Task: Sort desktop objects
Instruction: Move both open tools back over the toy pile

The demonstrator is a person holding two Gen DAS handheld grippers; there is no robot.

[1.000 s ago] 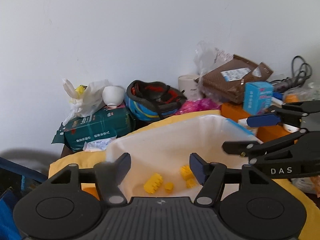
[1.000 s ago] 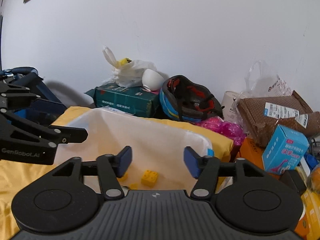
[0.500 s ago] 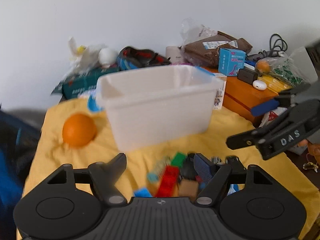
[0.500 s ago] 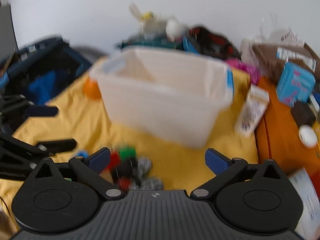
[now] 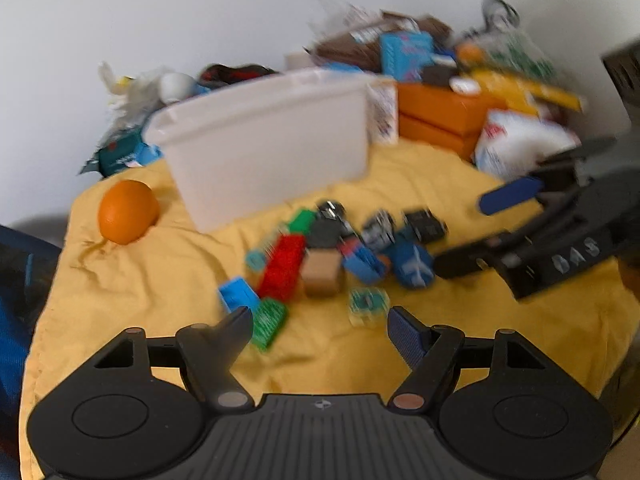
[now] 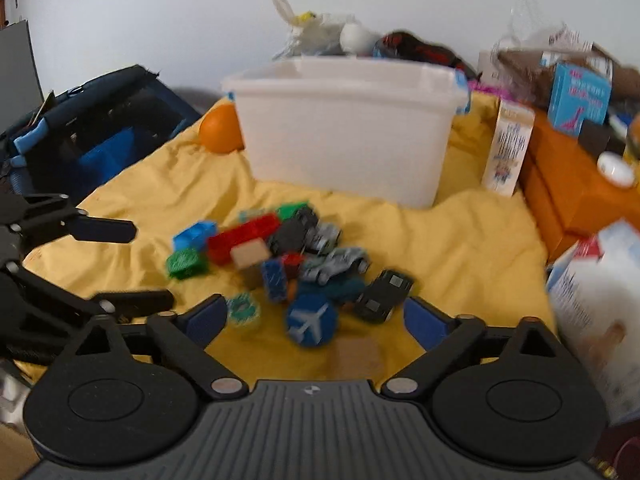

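In front of the white plastic bin [image 6: 344,128], on yellow cloth [image 6: 460,248]: heap of coloured toy blocks and cars [image 6: 288,256], unsorted. Left gripper [image 5: 320,322] spread wide, empty; right gripper [image 6: 316,314] closing — nothing clamped. Approach step; next, settling on one piece.

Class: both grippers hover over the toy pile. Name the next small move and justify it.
Probably lower the right gripper onto the blue airplane disc. Its fingers are closing with nothing pinched yet, the disc lies nearest between them, and the white bin stands open behind the toy pile.
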